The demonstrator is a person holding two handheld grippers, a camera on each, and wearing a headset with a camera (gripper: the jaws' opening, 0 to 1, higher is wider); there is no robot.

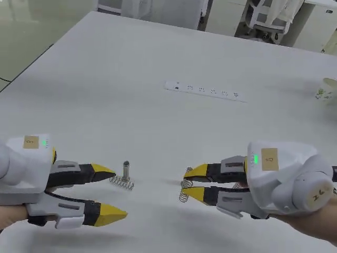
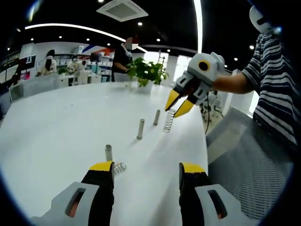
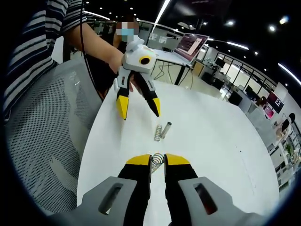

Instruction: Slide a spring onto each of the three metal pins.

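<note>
Pinching a spring (image 2: 168,121) in the nearly closed right gripper (image 1: 185,182), long axis upright like the far pin (image 2: 156,117) just beside it; holding the left gripper (image 1: 119,192) spread wide by the near pin (image 1: 126,169), a loose spring (image 1: 122,182) lying at its foot.

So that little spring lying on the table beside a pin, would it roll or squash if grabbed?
It probably rolls: the spring lies on its side on the smooth table. Its thin open coils would likely squash under a hard pinch. It looks light, so a nudge may skid it away.
</note>
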